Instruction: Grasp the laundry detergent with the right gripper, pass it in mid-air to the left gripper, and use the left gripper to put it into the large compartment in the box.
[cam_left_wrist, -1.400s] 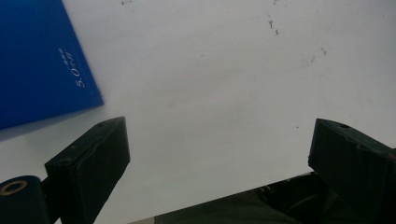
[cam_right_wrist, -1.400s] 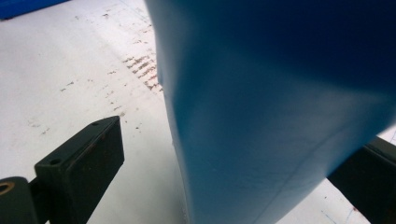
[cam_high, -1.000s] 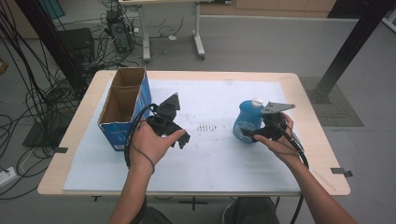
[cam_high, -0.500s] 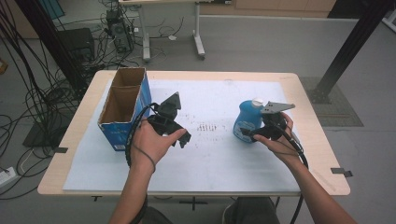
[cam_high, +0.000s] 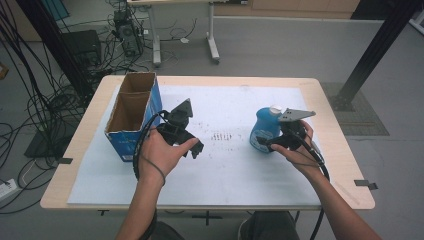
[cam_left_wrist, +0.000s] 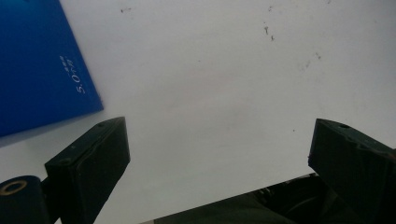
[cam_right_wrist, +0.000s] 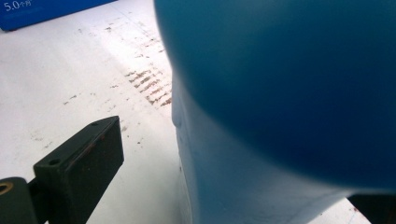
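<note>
Closing on the blue bottle (cam_high: 264, 131), which stands near the counter's (cam_high: 320, 200) right edge, the right tongs (cam_high: 272, 145) are spread around its lower body; squeeze squarely and low so it stays upright. The left tongs (cam_left_wrist: 219, 154) hang spread and empty beside the blue box (cam_high: 131, 115). The right gripper view shows the bottle between its jaws, one jaw mostly hidden

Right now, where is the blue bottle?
In the high view the blue bottle stands on the white sheet at the table's right side, right beside the right gripper.
</note>
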